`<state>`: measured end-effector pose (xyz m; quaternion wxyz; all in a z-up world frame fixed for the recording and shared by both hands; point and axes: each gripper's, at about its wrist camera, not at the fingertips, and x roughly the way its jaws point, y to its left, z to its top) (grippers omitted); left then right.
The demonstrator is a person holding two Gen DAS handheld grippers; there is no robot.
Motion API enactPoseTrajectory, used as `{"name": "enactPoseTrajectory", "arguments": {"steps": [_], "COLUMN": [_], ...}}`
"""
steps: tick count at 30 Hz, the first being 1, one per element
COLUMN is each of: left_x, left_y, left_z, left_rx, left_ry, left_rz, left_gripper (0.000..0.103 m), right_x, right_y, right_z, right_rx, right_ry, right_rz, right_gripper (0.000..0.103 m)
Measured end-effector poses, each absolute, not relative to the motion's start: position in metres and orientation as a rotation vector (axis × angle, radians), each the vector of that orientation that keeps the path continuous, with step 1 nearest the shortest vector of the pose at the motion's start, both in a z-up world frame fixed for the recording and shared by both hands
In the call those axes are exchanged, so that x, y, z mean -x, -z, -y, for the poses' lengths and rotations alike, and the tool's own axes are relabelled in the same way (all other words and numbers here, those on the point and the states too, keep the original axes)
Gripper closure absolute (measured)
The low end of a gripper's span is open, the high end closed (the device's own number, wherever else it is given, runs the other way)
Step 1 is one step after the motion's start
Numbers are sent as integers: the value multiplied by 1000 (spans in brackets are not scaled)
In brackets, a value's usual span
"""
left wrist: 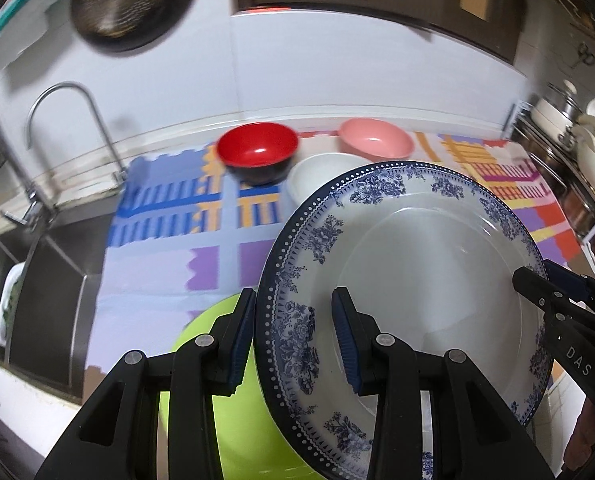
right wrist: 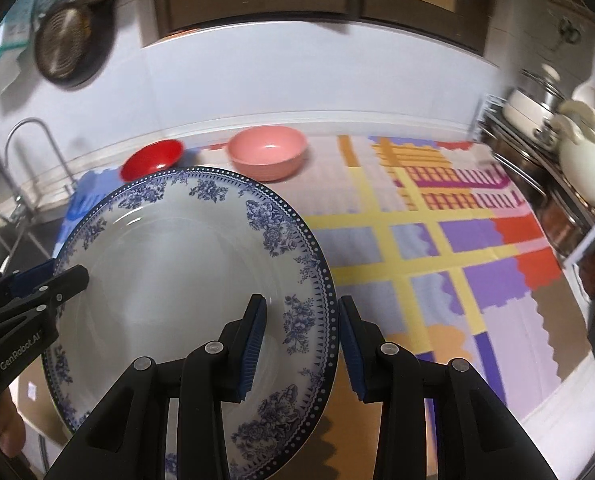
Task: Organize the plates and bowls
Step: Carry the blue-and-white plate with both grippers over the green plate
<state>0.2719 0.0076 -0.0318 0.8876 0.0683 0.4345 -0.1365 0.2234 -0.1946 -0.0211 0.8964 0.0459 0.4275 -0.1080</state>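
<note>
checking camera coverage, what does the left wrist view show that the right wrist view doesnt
Only the left wrist view shows the green bowl under the plate's edge, the white bowl behind the plate, and the sink basin.

Only the right wrist view shows the wide stretch of colourful mat to the right of the plate.

Both show the blue-patterned plate gripped on opposite rims by the left gripper and right gripper, plus the red bowl, pink bowl, tap and hanging pan.
</note>
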Motion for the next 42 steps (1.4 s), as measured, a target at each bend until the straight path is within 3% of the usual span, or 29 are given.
{"name": "enactPoseTrajectory", "arguments": {"steps": [20, 42], "left_x": [-264, -270], "left_y": [69, 118], "left_z": [-100, -104], "left_rx": [-68, -45], "left_ry": [97, 36], "left_rz": [-1010, -1140], "left_gripper": [65, 64], "right_x": [-251, -267], "right_y": [53, 108], "right_z": [99, 83], "right_rx": [-17, 13], "right_ry": [21, -39], "right_rz": [-968, -1124], "right_gripper": [66, 66]}}
